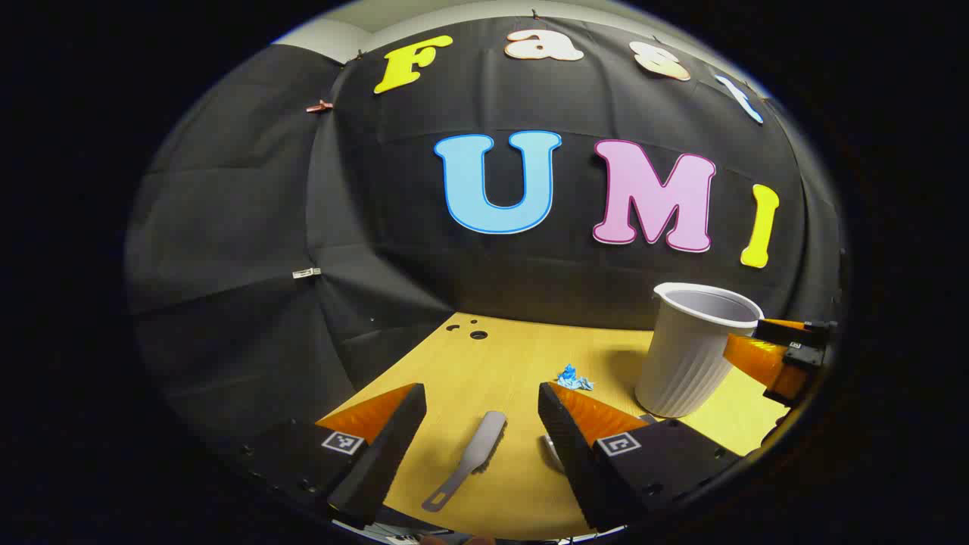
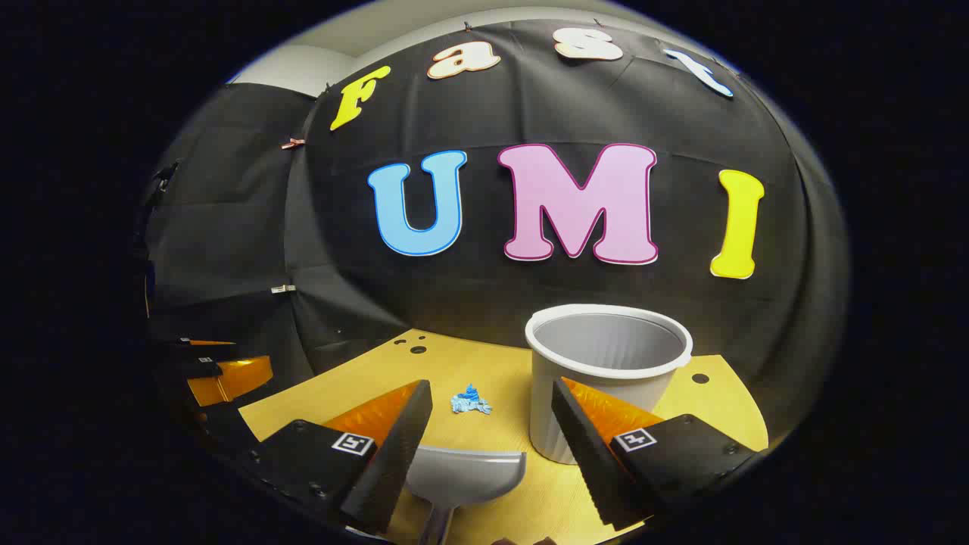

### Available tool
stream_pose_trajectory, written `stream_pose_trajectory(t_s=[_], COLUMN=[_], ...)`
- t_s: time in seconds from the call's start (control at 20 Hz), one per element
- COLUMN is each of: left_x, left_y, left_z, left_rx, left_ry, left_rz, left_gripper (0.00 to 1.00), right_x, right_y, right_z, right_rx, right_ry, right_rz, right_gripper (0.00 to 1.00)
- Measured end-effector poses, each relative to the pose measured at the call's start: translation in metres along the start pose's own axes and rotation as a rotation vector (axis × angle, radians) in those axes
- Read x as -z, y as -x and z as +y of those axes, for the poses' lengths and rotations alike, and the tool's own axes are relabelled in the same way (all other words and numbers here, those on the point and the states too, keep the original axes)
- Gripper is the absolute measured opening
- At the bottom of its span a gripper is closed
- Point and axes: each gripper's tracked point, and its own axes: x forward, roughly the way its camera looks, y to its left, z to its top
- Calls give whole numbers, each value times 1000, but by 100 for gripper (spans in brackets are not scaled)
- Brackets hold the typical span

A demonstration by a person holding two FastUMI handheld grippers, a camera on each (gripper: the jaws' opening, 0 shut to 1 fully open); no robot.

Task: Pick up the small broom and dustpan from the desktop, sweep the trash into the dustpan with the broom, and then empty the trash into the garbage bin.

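A small grey broom (image 1: 469, 458) lies flat on the wooden desktop (image 1: 500, 363), right between the spread fingers of my left gripper (image 1: 480, 430), which is open above it. A crumpled blue scrap of trash (image 1: 574, 378) rests farther back, next to a white ribbed bin (image 1: 693, 350). In the right gripper view a grey dustpan (image 2: 463, 475) lies on the desk under my right gripper (image 2: 492, 424), open with its fingers on either side of the pan. The blue scrap (image 2: 471, 401) sits beyond the pan, left of the bin (image 2: 606, 371). The right gripper (image 1: 780, 356) also appears past the bin in the left gripper view.
The desktop has small round holes near its back edge (image 1: 478, 334) and one beside the bin (image 2: 700, 378). The black cloth wall closes the booth behind and at the left. The left gripper (image 2: 219, 375) shows at the far left of the right gripper view.
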Motion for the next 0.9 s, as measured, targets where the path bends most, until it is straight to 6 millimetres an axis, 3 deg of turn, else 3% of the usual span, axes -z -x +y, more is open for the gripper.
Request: stream_pose_trajectory(t_s=[0.45,0.6,0.9], left_x=[10,13,28], left_y=[-35,-42,-54], left_z=[5,8,15], left_rx=[109,136,191], left_ry=[-12,-8,-42], left_rz=[37,44,102], left_gripper=[95,95,96], right_x=[12,23,29], right_y=[-12,-14,-17], right_z=[-3,9,25], right_rx=[124,118,101], right_ry=[-31,-21,-4], right_rz=[60,101,132], right_gripper=[99,99,99])
